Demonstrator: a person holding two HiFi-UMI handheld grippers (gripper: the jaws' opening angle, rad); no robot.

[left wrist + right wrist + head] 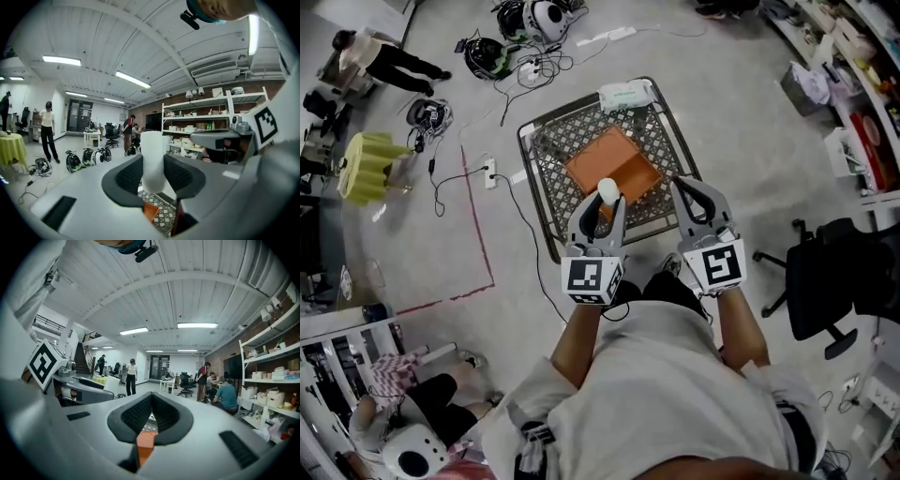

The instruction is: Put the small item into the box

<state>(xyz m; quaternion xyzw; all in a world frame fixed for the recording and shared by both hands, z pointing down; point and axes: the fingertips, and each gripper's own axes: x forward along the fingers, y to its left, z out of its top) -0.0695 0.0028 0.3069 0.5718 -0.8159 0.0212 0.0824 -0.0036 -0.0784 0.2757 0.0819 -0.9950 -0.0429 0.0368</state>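
The left gripper [602,204] has its fingers [125,176] spread partway and clamped on a small white cylinder [153,157]. The cylinder stands upright between the two pads, its rounded top rising above the fingertips and its lower end reaching just below them. The right gripper [687,187] sits close beside the left one. Its fingers [136,416] are closed tip to tip with nothing between them.

Beneath and just ahead of both pairs of fingers lies the open orange box [614,161], resting on a wire-mesh desk [551,141]. In the head view the held cylinder overlaps the box's near edge, and a corner of the box shows in the gap under the closed right fingers [145,441].

Beyond the box, at the desk's far rim, sits a white flat object [626,94]. Bare mesh rings the box on every side. Off the right fingers' outer side, well apart, stands a black office chair [830,277]. Off the left fingers' outer side, cables [516,216] and a red tape line [480,225] cross open floor.
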